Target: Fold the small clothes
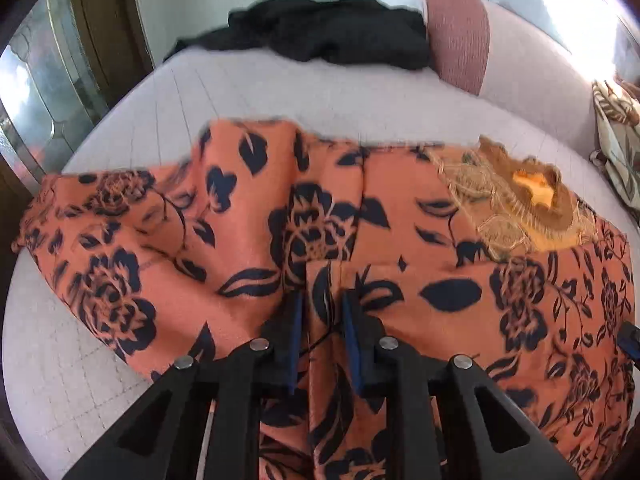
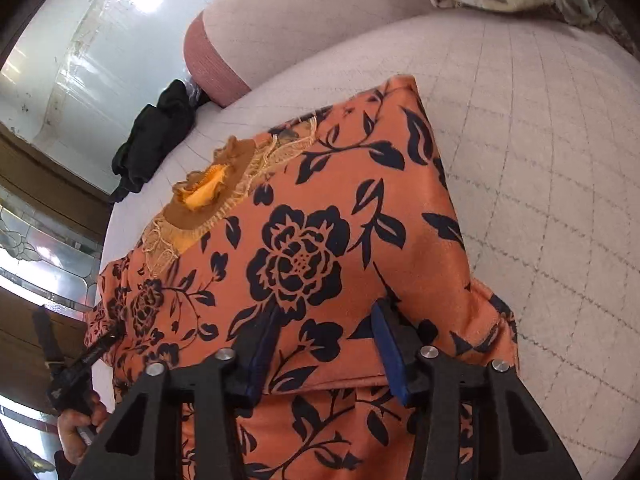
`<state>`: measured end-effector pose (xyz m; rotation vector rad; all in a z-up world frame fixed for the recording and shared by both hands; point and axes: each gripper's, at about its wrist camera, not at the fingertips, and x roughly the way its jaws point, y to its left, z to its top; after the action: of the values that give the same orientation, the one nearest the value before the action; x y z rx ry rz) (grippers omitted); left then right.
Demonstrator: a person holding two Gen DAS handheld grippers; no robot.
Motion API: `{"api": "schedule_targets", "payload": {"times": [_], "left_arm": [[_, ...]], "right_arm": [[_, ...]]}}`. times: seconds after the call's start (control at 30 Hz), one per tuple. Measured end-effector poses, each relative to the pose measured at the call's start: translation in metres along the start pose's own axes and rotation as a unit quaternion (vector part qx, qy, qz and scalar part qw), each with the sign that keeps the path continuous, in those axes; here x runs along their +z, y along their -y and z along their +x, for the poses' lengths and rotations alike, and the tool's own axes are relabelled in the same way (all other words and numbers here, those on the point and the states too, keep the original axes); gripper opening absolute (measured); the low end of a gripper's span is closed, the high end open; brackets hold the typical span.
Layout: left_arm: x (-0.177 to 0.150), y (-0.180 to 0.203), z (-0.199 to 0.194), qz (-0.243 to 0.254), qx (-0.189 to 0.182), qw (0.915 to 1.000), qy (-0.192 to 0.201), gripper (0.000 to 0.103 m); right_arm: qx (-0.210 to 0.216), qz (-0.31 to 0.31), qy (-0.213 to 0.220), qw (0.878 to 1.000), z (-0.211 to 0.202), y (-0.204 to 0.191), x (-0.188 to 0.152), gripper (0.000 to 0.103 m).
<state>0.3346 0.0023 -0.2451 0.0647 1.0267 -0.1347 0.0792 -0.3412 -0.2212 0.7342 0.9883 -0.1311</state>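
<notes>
An orange garment with a dark floral print [image 1: 304, 216] lies spread on the pale quilted bed, its embroidered brown neckline [image 1: 528, 196] at the right. My left gripper [image 1: 322, 300] is shut on a pinched fold of this garment near its lower middle. In the right wrist view the same garment [image 2: 304, 248] lies folded over itself, neckline [image 2: 208, 188] at the upper left. My right gripper [image 2: 324, 316] has its jaws apart over the near folded edge, fabric lying between the pads without being pinched. The left gripper and hand [image 2: 76, 376] show at the far left.
A black garment [image 1: 332, 36] lies heaped at the bed's far side beside a pink bolster [image 1: 460, 36]. A leaf-print cloth [image 1: 620, 148] sits at the right edge. A glass door [image 1: 36, 92] stands to the left. Bare bedsheet [image 2: 540, 160] lies right of the garment.
</notes>
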Motion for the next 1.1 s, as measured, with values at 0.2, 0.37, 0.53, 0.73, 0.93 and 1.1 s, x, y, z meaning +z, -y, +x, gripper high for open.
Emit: {"api": "schedule_targets", "payload": {"times": [0.2,0.37,0.53,0.73,0.93,1.1], "left_arm": [[0.014,-0.068,-0.075,-0.067,0.057,0.9932,0.076,0.082],[0.020,-0.203,-0.094,-0.199,0.126,0.9698,0.065,0.092],[0.008,-0.302,-0.070,-0.342,0.065,0.9367,0.035,0.091],[0.012,-0.320,-0.017,-0.410,-0.014,0.9116,0.025,0.050],[0.015,-0.329,0.003,-0.452,-0.020,0.8891,0.069,0.048],[0.036,-0.314,-0.004,-0.411,0.018,0.9092,0.065,0.009]], "right_arm": [[0.037,-0.011,0.015,0.999,-0.015,-0.014,0.004,0.052],[0.111,-0.056,0.051,0.991,-0.029,-0.044,-0.011,0.070],[0.113,-0.092,0.060,0.987,-0.030,-0.066,-0.021,0.070],[0.103,-0.086,0.060,0.989,-0.020,-0.068,-0.022,0.070],[0.101,-0.077,0.068,0.990,-0.014,-0.060,-0.018,0.070],[0.090,-0.065,0.077,0.991,-0.013,-0.056,-0.014,0.069]]}}
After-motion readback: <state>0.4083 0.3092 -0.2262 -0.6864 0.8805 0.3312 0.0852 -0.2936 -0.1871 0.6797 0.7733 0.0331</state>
